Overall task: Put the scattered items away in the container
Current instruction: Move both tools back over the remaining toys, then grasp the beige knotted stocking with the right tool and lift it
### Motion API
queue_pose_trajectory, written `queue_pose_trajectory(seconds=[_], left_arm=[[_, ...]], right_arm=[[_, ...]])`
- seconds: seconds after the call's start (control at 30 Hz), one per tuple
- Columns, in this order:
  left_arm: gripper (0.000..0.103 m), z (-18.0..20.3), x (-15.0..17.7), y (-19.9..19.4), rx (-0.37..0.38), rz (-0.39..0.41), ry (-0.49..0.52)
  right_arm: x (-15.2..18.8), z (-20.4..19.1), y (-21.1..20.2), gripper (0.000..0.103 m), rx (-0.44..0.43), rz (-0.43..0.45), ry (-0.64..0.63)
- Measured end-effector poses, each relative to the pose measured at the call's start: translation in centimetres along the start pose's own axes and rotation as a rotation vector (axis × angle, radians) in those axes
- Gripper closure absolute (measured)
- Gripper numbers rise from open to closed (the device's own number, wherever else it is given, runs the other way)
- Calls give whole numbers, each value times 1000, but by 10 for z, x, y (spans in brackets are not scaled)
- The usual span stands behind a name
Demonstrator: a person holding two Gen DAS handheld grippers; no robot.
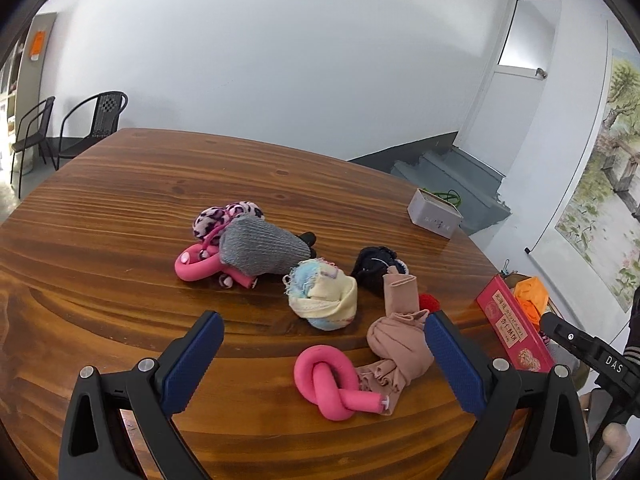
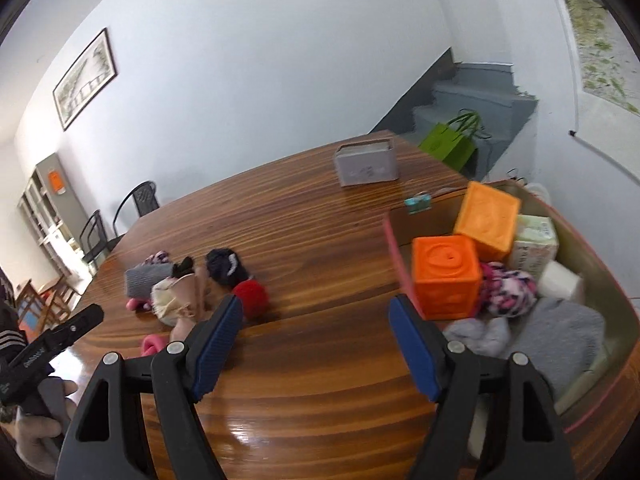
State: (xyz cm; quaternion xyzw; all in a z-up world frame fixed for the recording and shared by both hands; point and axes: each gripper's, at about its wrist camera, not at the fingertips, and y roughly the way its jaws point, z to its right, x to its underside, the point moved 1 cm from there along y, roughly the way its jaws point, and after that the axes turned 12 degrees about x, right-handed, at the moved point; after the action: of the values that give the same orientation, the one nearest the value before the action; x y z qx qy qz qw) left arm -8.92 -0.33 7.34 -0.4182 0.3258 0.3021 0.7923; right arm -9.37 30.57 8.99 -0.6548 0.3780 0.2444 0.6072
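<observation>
Landmark: the red-rimmed container (image 2: pixel 612 276) is sitting at one end of the wooden table (image 1: pixel 120 216); all places below are given relative to it.
Container contents: two orange embossed cubes (image 2: pixel 446 280) are standing against its near wall, with a pink patterned fabric bundle (image 2: pixel 506 290), grey knit pieces (image 2: pixel 556 336), a white block (image 2: pixel 558 282) and a pale carton (image 2: pixel 534 240) lying beside them.
Right gripper (image 2: pixel 316 344): its jaws are standing apart with nothing between them, hovering over bare wood just outside the container's near wall.
Left gripper (image 1: pixel 324 354): its jaws are standing wide apart, not clamping anything; a knotted pink foam roller (image 1: pixel 326 380) and a beige stocking bundle (image 1: pixel 400 340) are lying on the table between the blue pads (image 1: pixel 196 356), untouched.
Scattered items: all are lying outside the container, on the side away from its cubes.
Nearest to container: a red pom-pom (image 2: pixel 250 296) and a black knit piece (image 2: pixel 224 266).
Further off: a cream and blue rolled cloth (image 1: pixel 324 300), a grey ribbed sock (image 1: pixel 260 248), a second pink roller (image 1: pixel 196 266) and a pink leopard-print bundle (image 1: pixel 224 216), clustered together.
Beyond container: a small grey tin (image 2: pixel 366 162) is standing near the table's far edge.
</observation>
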Motion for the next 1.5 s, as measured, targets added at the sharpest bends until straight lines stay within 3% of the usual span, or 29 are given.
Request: queue_pose_trajectory(seconds=[0.13,0.3,0.87,1.23,1.3,1.33,1.5], left_arm=[[1,-12,3,-9,-36,2,12],[1,-17,7,-15,-51,-3,26],[1,-34,10,-21,-59,-18,-10],[1,-31,12,-18,-56,-34,8],[1,-32,12,-18,-58,-34,5],[1,-32,12,-18,-59,-34,4],[1,-32,14,-16,-58,-41,10]], right_arm=[[5,-46,16,24,-105,-86,-66],[15,-83,35,24,-166,-169,-115],[28,-122,82,24,-139,-285,-150],[32,-129,97,24,-119,-303,-182],[34,-131,98,32,-103,-305,-198],[36,-131,99,40,-91,-310,-211],[36,-129,93,43,-81,-289,-216]])
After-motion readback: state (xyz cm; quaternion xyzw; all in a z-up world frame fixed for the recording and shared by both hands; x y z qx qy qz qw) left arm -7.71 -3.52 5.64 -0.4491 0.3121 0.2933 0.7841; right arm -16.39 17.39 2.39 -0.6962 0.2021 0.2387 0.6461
